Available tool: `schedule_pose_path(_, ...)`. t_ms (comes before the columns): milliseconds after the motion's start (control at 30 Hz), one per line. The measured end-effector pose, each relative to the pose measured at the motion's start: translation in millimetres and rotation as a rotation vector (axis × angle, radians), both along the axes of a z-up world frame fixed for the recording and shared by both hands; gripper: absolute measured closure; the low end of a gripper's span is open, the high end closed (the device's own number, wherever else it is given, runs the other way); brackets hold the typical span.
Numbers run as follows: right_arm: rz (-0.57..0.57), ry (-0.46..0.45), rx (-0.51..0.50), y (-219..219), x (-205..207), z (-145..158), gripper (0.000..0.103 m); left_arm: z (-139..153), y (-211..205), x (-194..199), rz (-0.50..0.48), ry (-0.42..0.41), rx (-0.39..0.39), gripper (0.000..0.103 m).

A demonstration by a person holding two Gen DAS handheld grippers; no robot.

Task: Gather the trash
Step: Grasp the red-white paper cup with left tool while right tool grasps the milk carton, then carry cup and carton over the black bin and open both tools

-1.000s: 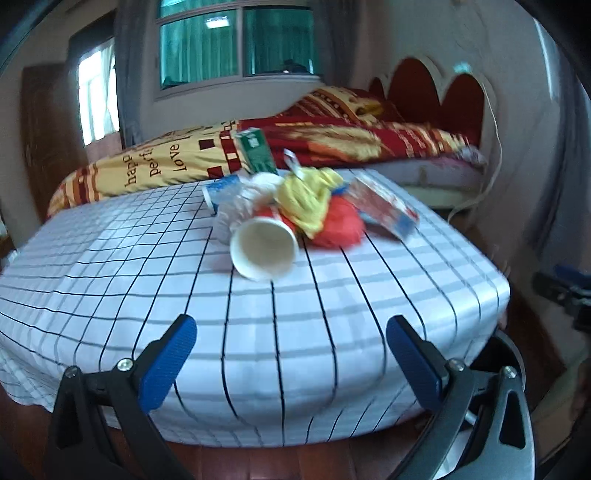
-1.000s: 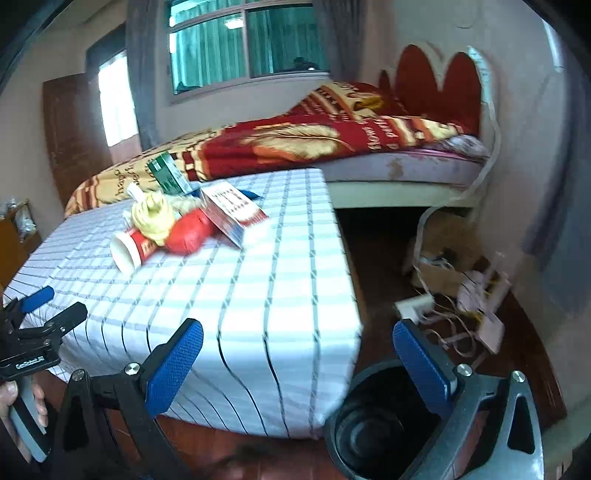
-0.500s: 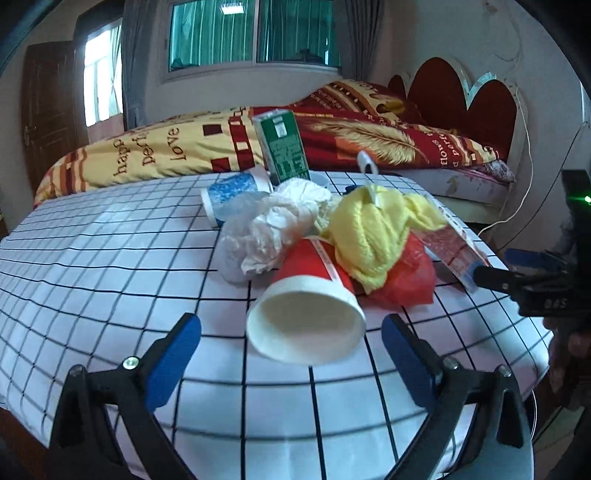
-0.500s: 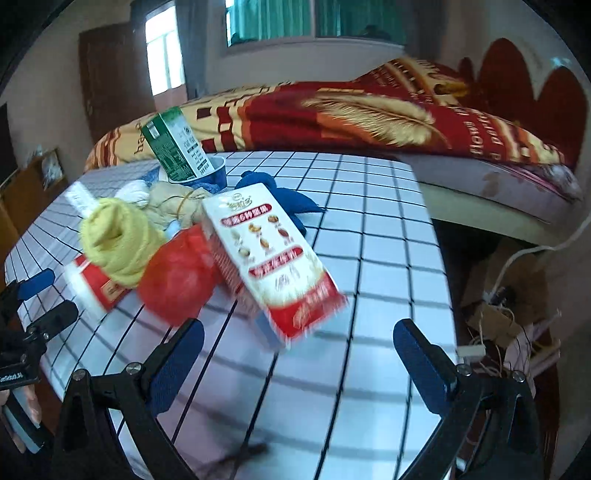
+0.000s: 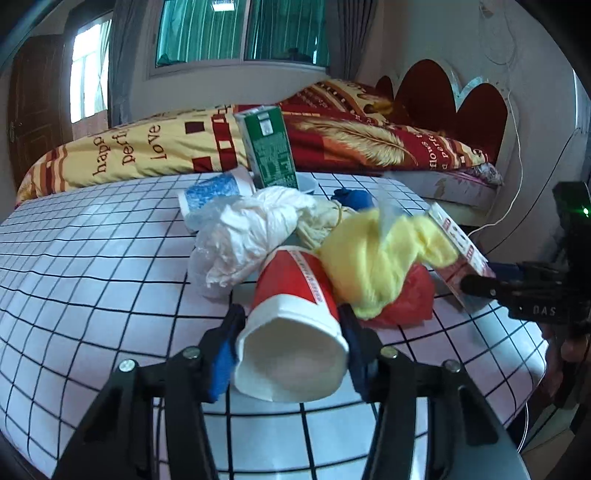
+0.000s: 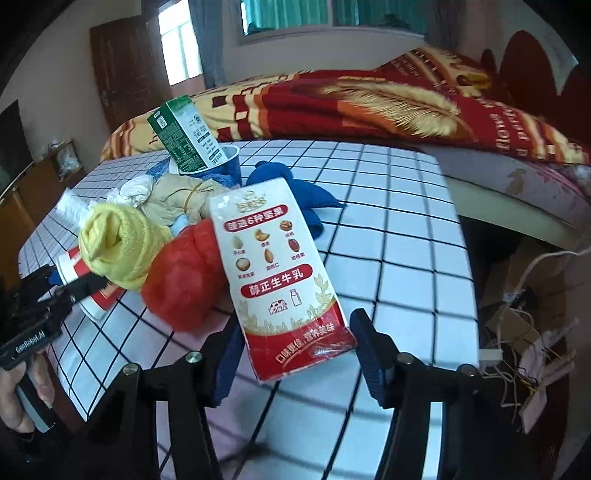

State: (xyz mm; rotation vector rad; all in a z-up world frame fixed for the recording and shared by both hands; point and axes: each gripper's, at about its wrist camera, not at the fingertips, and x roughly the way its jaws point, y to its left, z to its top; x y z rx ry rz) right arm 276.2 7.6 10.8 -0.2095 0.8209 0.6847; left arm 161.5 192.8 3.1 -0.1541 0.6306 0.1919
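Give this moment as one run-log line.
left gripper: just closing, pads on red cup | right gripper: just closing around milk carton, contact unclear

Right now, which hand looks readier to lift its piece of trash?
Probably the left. The left gripper, jaws just closing, has both pads against the red paper cup. The right gripper, also closing, straddles the milk carton with a gap on one side.

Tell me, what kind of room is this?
It looks like a bedroom. There is a bed with a red and yellow blanket and a scalloped red headboard, plus a curtained window. The trash sits on a checked cloth beside the bed.
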Motion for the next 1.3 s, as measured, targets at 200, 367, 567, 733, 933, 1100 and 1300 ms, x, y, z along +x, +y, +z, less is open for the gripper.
schedule_pose_path(200,-0.063,-0.02,0.034,-16.0,-30.3,7.8,0.048,7.0,-5.5,-24.7,0.004,-0.03,0.019,0.053)
schedule_pose_path(367,-0.094,-0.037,0.053,-30.5,-52.5,16.5,0.049,12.1,-0.9,-34.8,0.022,-0.032,0.016,0.053)
schedule_pose_path(567,-0.098,-0.06,0.047,-43.8,-75.6,20.3,0.049,15.9,-8.6,-56.4,0.006,-0.057,0.009,0.054)
schedule_pose_path(733,-0.121,-0.111,0.062,-55.2,-98.8,31.4,0.049,24.0,-19.3,-70.5,-0.013,-0.09,0.006,0.055)
schedule_pose_path(933,-0.158,-0.151,0.082,-87.0,-129.5,50.5,0.049,37.2,-48.7,-82.4,-0.09,-0.124,0.003,0.055)
schedule_pose_path(1100,-0.225,-0.17,0.076,-135.9,-160.2,58.9,0.049,37.1,-84.3,-83.4,-0.185,-0.127,-0.009,0.055)
schedule_pose_path(1300,-0.315,-0.155,0.048,-196.7,-187.2,48.1,0.049,28.5,-137.3,-78.7,-0.303,-0.095,-0.015,0.055)
